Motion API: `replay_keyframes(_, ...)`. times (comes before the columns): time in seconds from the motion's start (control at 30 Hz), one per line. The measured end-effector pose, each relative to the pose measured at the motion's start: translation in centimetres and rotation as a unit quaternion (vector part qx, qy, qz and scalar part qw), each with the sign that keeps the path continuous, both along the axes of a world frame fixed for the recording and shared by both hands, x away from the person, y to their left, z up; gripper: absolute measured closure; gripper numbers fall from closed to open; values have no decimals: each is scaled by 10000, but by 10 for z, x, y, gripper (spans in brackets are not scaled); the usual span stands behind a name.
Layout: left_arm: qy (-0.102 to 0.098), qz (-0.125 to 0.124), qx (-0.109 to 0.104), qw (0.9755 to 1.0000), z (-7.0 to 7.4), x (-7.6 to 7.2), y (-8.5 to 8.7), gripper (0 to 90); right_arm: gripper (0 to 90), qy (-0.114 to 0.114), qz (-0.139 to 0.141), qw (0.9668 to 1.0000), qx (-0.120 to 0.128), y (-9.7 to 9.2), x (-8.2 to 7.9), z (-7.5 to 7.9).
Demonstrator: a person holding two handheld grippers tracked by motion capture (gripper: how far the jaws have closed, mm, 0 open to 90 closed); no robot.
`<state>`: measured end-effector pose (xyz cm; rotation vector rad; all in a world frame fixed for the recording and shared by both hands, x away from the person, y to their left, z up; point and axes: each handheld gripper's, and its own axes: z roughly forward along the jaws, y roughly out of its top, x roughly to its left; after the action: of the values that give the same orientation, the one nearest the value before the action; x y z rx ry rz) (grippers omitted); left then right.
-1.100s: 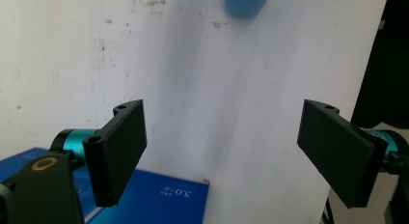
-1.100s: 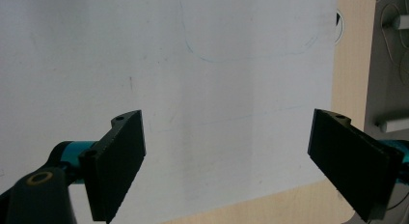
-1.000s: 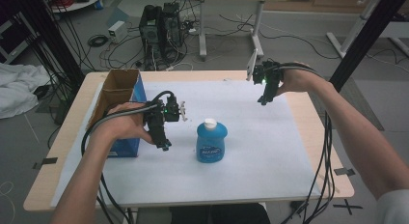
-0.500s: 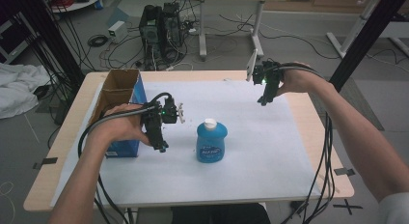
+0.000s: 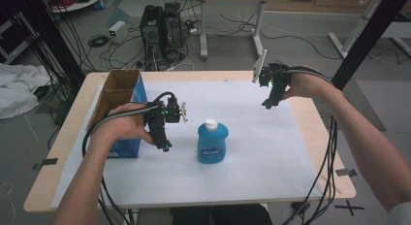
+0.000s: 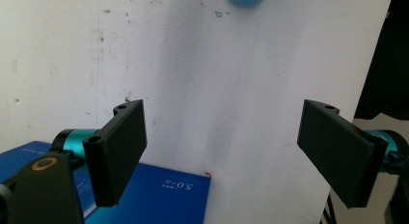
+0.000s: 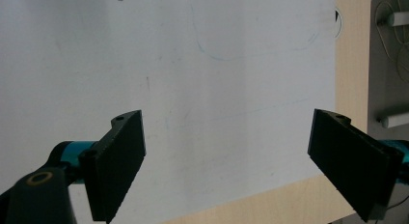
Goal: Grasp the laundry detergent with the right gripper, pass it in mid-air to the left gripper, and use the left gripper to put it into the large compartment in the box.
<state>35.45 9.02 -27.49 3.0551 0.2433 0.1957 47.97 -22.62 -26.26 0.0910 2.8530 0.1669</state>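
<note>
Blue soap bottle (image 5: 213, 142) upright mid-tabletop, right of left claw (image 5: 165, 146), both claws spread and empty; looks part-full, slick rigid plastic, so pinch the flat body below the cap.

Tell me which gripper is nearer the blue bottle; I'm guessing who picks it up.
Left. The left gripper hangs just beside the blue bottle, between it and the blue box. The right gripper is farther off, over the table's far right part.
</note>
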Motion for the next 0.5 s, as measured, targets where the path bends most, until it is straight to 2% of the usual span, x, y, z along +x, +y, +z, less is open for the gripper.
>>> replay_keyframes(0.03,12,-18,6,10000,-1,0,0,178,123,35,-134,9998,119,-1,-4,-1)
replay_keyframes(0.07,31,-38,2,10000,-1,0,-1,178,123,45,48,10000,45,-4,-5,0)
replay_keyframes(0.1,32,-28,-4,10000,-2,0,-1,178,123,59,-156,9996,219,-4,-9,-2)
replay_keyframes(0.23,58,-51,-18,10000,-5,-1,-1,178,123,32,-172,9990,414,-8,-22,-6)
replay_keyframes(0.27,81,-1,-99,9999,-7,-2,-1,178,123,62,-133,9989,440,-9,-24,-6)
replay_keyframes(0.3,97,-5,-102,9999,-7,-2,-1,178,123,86,-146,9982,567,-9,-28,-8)
replay_keyframes(0.5,113,7,-110,9999,-10,-5,1,178,123,212,-41,9971,725,-6,-45,-15)
